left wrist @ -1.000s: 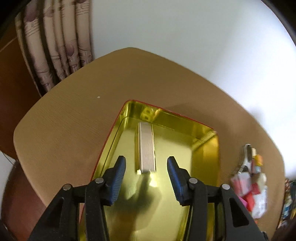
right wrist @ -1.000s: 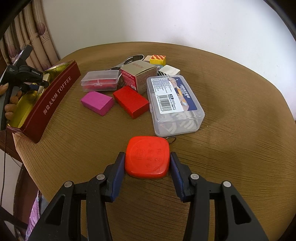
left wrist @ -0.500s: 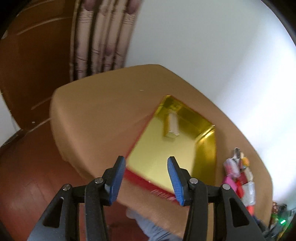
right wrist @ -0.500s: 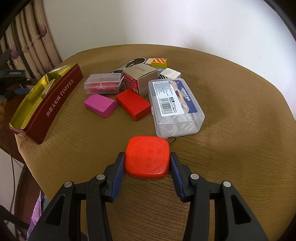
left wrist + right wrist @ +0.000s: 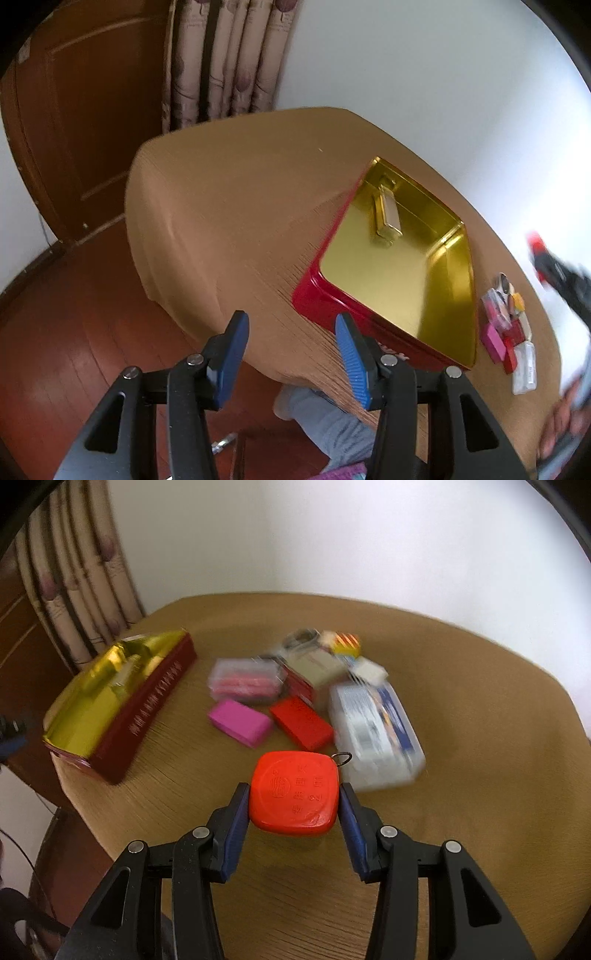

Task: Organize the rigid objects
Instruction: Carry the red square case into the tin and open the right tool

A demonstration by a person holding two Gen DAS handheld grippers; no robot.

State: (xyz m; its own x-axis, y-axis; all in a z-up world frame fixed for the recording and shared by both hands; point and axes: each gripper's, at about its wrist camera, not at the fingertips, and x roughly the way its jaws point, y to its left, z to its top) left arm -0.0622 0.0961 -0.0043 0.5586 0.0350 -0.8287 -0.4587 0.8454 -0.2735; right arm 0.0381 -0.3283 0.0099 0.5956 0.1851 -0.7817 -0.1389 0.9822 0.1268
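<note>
- Right gripper [image 5: 293, 805]: both blue pads press the sides of a red rounded-square case [image 5: 294, 793], which is clamped between them and lifted above the round wooden table [image 5: 480, 709]. Embossed characters mark the case's top face, and a small metal ring [image 5: 343, 757] projects from its far right corner.
- Left gripper [image 5: 291, 356]: jaws stand wide apart with nothing between them, positioned over the near edge of the table, the wooden floor [image 5: 74, 314] visible below.
- Red tin [image 5: 397, 273]: open, gold-lined, resting on the table ahead and to the right of the left gripper; it contains one small pale oblong object [image 5: 388, 218] near its far end.
- Remaining objects, clustered beside the tin in the right wrist view, blurred by motion: a pink block [image 5: 240, 723], a red block [image 5: 301, 722], a clear lidded box with red contents [image 5: 245, 681], a cardboard box [image 5: 314, 670], a large clear plastic box with a printed label [image 5: 373, 731], a yellow-and-red striped cube [image 5: 347, 643].
- Background: patterned curtain [image 5: 81, 576] and white wall [image 5: 332, 535].
</note>
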